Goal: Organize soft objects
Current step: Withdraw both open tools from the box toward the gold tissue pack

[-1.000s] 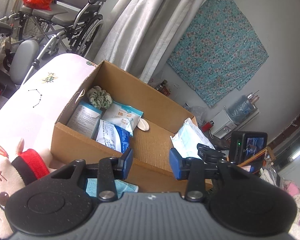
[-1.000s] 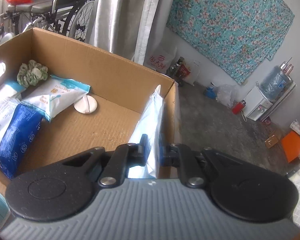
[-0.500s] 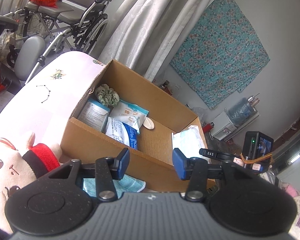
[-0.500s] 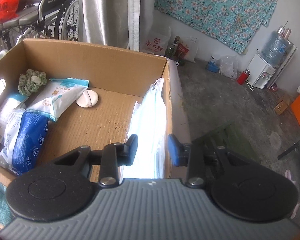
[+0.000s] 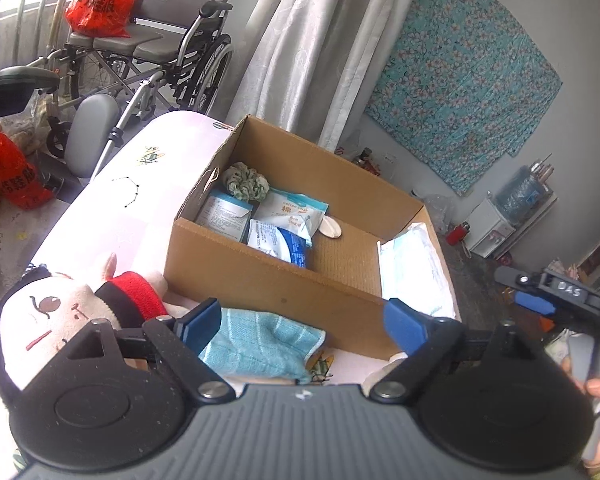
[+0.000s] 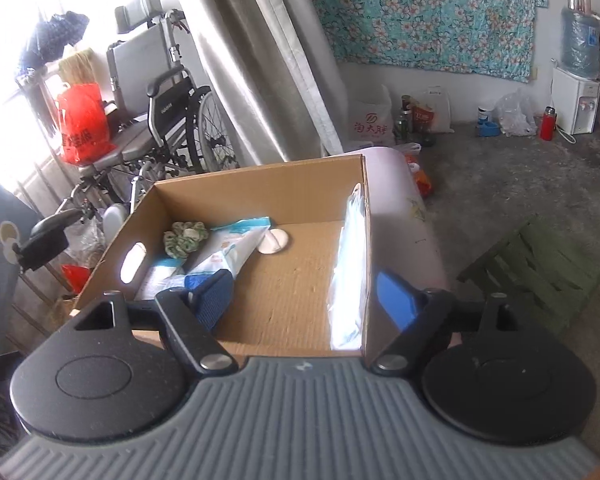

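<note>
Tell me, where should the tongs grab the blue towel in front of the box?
Probably the loose corner nearest the box, coming down from above. The blue towel lies flat and crumpled on the pink cover, so a raised fold is easier to pinch than the flat middle. The left tongs hang open over it.

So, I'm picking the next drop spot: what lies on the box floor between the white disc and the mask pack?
Bare cardboard floor separates white disc and mask pack, in the right wrist view.

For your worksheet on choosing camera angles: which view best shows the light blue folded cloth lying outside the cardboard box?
The left wrist view: the light blue folded cloth lies in plain sight on the table before the cardboard box. The right wrist view shows none of it.
</note>
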Motion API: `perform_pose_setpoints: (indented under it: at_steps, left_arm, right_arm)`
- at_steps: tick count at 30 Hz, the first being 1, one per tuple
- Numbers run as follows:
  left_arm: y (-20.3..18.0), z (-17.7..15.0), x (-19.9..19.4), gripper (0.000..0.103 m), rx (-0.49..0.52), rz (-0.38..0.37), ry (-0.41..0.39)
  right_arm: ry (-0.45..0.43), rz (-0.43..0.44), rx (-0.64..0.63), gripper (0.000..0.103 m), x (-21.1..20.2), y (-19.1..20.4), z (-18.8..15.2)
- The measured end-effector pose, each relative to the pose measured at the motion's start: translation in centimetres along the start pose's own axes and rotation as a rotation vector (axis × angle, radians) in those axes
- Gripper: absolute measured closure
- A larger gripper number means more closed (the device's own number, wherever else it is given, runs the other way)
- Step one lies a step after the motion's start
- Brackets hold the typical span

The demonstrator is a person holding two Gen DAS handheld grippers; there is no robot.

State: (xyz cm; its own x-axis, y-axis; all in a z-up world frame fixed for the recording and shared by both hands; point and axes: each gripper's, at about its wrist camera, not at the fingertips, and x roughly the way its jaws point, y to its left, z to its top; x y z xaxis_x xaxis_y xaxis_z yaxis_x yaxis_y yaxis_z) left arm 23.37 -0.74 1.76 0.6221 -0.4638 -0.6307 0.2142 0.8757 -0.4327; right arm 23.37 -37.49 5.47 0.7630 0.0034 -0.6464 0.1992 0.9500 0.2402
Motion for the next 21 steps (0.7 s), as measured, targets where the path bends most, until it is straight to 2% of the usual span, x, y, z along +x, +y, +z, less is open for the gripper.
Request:
perform_pose_setpoints:
  at_steps: [7, 12, 17, 21]
  left_arm:
    - [-1.4, -2.8, -1.1, 0.007, 0.063, 0.14, 0.063]
    - [-3.3, -5.2, -2.3, 0.003, 0.138, 0.212, 0.074]
    - [-6.8, -9.2, -2.2, 0.002, 0.284, 0.149, 0.114]
    - [-9.6, -12.3, -0.2, 0.003, 0.39, 0.098, 0.169]
  right_arm:
    - [0.073, 0.093, 0.011, 0.012, -6.5, -0.8, -4.8]
    - [0.129, 0.186, 0.034, 0.011, -9.2, -0.7, -9.4]
    - [0.21, 0.286, 0.144, 0.011, -9.3, -1.8, -12.5]
    - [0.292, 0.354, 0.269, 0.012, -7.9, -3.2, -14.7]
